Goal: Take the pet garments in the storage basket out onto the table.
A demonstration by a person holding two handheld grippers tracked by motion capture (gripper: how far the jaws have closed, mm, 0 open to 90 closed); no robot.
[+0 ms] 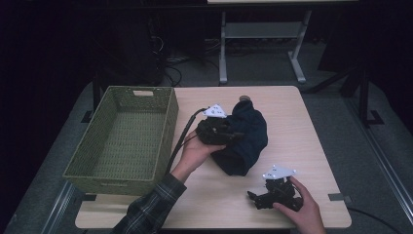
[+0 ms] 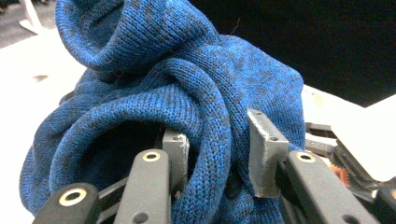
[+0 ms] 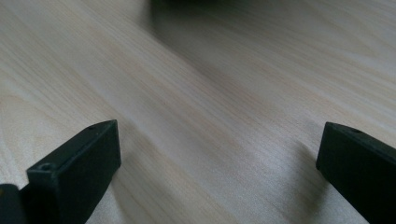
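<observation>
**Sweater in the left grip, basket waiting to its left**

While I scan from the left of the table, the green woven basket comes first, open-topped, nothing visible inside, its long axis running near to far. Just right of its right wall sits my left gripper, and in the left gripper view its jaws are pinched on a thick fold of the blue knitted sweater, the grey pads pressing the wool from both sides. That is as tight as this bundle allows, I judge.

The sweater lies bunched at the middle of the table, its bulk stretching from the far edge toward the near right, so it hangs to the right of the left gripper while the basket lies to that gripper's left. That is the relation the next move turns on: the load must go left, over the basket's right wall, and the left hand is clearly the nearer one.

Farthest right and nearest to me, my right gripper rests low by the table's near edge, well apart from the sweater. Its jaws stand wide with bare wood between them, holding nothing
</observation>
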